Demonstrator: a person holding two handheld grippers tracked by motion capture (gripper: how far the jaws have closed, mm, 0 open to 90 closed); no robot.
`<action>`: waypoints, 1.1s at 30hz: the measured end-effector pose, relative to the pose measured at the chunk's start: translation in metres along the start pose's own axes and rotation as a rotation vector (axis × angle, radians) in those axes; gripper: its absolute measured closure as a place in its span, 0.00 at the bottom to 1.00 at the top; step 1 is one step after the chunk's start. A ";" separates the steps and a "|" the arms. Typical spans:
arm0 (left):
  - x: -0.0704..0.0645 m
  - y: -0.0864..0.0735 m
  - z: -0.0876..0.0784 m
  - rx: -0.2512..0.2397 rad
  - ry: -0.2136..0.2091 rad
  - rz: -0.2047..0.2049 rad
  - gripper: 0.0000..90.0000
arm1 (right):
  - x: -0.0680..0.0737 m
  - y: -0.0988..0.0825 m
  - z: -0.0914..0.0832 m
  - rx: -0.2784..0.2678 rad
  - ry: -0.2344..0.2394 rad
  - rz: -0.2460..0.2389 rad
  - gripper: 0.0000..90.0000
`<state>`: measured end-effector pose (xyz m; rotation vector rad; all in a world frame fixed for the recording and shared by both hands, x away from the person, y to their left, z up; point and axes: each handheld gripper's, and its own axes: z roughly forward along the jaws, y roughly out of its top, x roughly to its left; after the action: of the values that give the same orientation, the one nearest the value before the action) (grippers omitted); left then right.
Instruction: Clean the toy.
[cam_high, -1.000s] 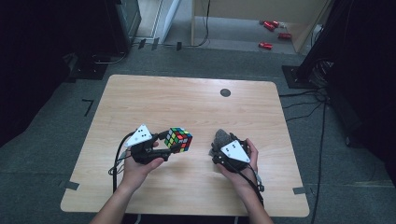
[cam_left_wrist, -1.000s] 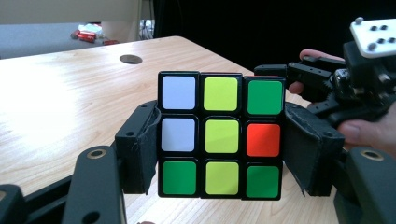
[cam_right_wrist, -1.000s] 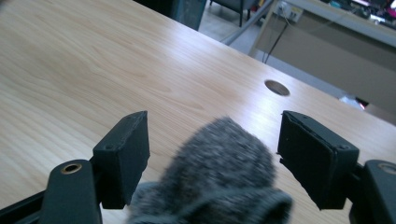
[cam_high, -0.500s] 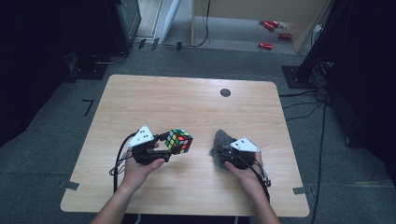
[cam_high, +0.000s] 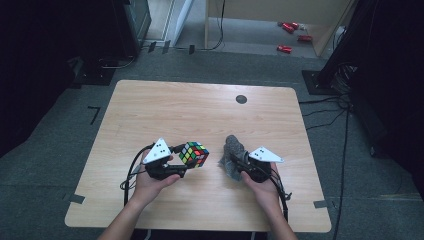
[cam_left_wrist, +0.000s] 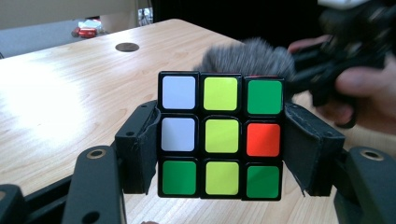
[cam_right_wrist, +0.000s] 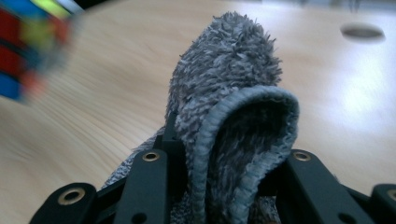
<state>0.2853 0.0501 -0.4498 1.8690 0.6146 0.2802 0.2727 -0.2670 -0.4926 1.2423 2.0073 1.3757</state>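
No brand or lettering can be read on anything here. At the left, the left gripper is clamped on a puzzle cube, holding it just above the wooden table; its own camera shows a face of white, yellow-green, green and one orange-red square. To the right, the right gripper has just been closing its jaws, now pinched on a grey fluffy cloth; up close, the cloth's stitched hem curls over between them
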 end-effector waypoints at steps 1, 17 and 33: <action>-0.002 -0.001 0.001 0.005 -0.003 0.015 0.40 | 0.005 0.004 -0.003 -0.030 0.018 -0.003 0.74; -0.030 -0.008 0.021 0.084 -0.013 0.173 0.40 | 0.064 0.031 -0.016 -0.141 0.204 -0.046 0.75; -0.036 -0.002 0.012 0.023 -0.028 0.218 0.40 | 0.050 0.027 -0.012 -0.114 0.158 -0.009 0.75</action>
<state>0.2606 0.0218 -0.4532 1.9609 0.3968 0.3895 0.2497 -0.2283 -0.4556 1.1047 2.0019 1.6044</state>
